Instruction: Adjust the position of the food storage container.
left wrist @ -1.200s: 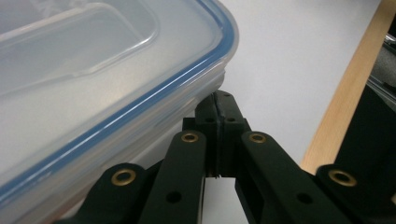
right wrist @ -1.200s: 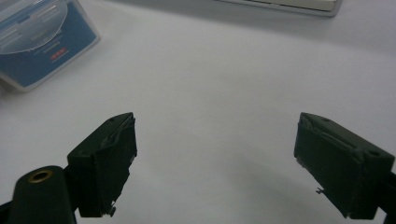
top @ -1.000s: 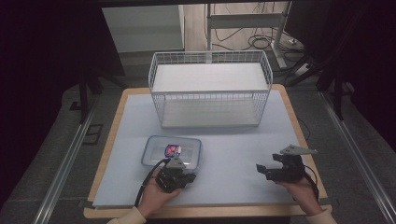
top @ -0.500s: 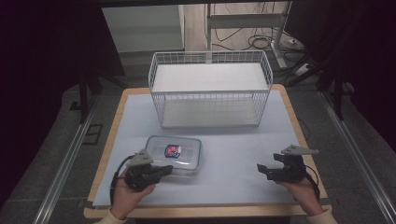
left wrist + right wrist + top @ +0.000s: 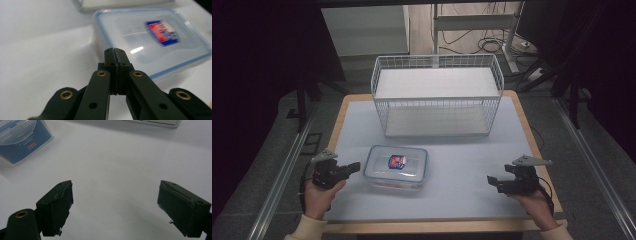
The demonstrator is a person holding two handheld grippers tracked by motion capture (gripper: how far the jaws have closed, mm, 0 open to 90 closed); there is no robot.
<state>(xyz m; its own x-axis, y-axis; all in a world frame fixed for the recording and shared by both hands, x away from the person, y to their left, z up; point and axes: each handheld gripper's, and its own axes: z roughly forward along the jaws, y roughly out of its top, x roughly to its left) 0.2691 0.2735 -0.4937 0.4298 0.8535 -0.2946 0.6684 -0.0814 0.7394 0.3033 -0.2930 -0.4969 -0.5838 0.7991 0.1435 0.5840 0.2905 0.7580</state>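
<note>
While both tongs sat low over the desk [image 5: 462,165], the clear lidded box [image 5: 396,167] lay on it untouched.
Wire basket [image 5: 437,97] stood at the back, well apart from the box. Box sat left of centre, blue-and-red label on its lid. Left tongs [image 5: 354,167] were just beside its left edge, jaws fully closed on nothing. Right tongs [image 5: 493,183] were well apart at the right, jaws wide open and empty.

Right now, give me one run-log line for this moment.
left gripper: shut, empty, beside container's left edge | right gripper: open, empty | container: lidded, on table | wire basket: behind it
</note>
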